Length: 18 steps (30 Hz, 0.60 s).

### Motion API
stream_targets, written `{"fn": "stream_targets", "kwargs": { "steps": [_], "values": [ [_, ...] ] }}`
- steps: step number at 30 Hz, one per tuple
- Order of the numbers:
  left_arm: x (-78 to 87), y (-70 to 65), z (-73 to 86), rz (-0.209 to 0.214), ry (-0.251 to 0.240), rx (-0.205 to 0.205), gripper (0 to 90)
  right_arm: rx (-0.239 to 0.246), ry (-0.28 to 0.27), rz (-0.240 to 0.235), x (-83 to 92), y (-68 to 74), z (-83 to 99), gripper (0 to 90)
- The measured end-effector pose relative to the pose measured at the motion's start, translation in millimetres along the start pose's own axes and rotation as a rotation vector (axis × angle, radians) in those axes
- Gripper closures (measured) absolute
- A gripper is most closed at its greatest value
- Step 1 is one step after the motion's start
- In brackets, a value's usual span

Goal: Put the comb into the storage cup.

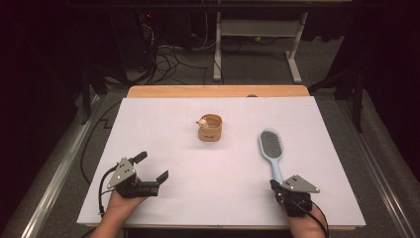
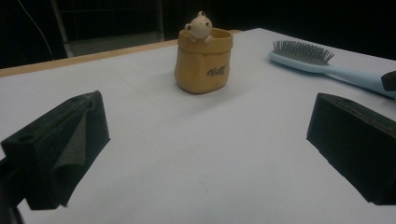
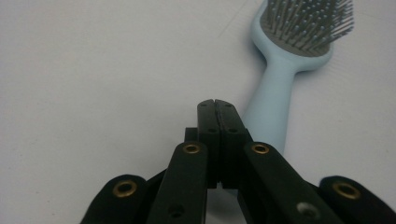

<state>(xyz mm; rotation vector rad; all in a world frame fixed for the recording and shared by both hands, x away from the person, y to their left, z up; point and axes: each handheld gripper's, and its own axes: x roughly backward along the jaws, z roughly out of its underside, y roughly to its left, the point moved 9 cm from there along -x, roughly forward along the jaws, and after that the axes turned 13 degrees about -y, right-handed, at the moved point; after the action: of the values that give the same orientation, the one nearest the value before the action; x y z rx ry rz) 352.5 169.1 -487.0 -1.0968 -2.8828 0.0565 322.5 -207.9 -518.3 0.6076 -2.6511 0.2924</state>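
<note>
My right gripper (image 3: 215,103) is closed and empty, the light blue plastic hairbrush (image 3: 280,88) at one o'clock; my left gripper (image 2: 205,140) stands wide.

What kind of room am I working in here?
Probably a lab or workshop test bench: a white-covered table on dark carpet, loose cables on the floor behind, and another bench's metal legs. The hairbrush and bear pot look like staged props.

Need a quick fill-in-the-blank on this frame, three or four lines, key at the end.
1. The hairbrush lies with its bristles facing ____.
2. The right hand-held gripper has its jaws ____, with nothing between them.
3. The left hand-held gripper has its jaws ____.
4. A small bear figure peeks over the rim of the tan ____-shaped pot.

Missing words: up; shut; open; sack
</note>
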Motion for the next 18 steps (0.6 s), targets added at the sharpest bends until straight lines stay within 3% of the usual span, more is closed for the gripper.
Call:
{"fn": "stream_targets", "kwargs": {
  "steps": [9, 18],
  "values": [
    [0.4, 0.9, -0.5, 0.001, -0.003, 0.006, 0.1, -0.048, 0.012, 0.05, 4.5, -27.4, 7.9, 90.0],
    [0.9, 1.8, -1.0, -0.003, -0.006, 0.009, 0.1, -0.081, 0.012, 0.084, 8.5, -45.4, 12.0, 90.0]
  ]
}}
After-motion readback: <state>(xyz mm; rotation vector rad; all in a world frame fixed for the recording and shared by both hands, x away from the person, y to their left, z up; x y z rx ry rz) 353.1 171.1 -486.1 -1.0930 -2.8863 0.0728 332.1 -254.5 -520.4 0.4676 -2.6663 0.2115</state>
